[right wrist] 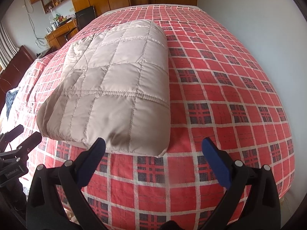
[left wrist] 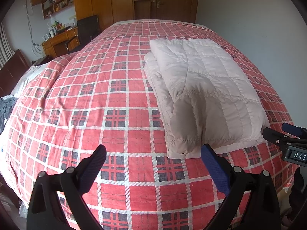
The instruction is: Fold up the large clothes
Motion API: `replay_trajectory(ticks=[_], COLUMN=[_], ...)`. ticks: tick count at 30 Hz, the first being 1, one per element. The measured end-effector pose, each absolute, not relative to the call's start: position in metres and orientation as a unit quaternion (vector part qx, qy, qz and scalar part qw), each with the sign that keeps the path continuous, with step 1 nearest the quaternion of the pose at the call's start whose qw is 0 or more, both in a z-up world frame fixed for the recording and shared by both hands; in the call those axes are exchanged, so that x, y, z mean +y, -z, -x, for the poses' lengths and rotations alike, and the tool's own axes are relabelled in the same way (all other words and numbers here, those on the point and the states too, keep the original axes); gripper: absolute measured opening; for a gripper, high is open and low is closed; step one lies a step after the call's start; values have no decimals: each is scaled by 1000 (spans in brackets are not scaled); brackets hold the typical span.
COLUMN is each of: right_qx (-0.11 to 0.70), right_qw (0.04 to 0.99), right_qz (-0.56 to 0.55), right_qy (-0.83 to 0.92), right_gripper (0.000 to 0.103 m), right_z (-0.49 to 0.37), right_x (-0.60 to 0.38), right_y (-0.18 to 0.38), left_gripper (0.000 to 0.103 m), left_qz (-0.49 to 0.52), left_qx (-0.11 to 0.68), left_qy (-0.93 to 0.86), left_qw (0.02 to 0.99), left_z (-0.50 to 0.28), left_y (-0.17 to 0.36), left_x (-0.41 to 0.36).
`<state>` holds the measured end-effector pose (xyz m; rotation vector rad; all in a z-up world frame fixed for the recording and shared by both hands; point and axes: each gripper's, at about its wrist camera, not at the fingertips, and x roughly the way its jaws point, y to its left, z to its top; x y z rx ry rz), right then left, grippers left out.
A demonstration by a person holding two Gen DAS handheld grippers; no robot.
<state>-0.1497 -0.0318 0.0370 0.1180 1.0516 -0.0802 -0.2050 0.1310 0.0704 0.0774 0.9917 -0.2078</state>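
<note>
A pale pink quilted jacket lies folded into a thick rectangle on the red plaid bed cover. My left gripper is open just in front of the jacket's near left corner, holding nothing. The right gripper shows at the right edge of the left wrist view, beside the jacket's near right corner. In the right wrist view the folded jacket fills the left centre, and my right gripper hangs open at its near edge, empty. The left gripper appears at that view's left edge.
The bed cover is bare to the right of the jacket. A dark headboard and crumpled blue cloth sit at the left. A wooden desk with a chair, shelves and a wardrobe stand beyond the bed.
</note>
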Motion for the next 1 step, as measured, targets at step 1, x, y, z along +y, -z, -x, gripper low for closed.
replay_trajectory(ticks=[1], right_qx=[501], right_qw=[863], right_qz=[-55], right_qy=[39], right_gripper=[100], right_z=[150], right_x=[-32], right_y=[-37], left_gripper=[99], left_qz=[-37], left_qx=[474], left_qy=[100], left_qw=[874], left_z=[205], left_y=[-71], left_x=[131])
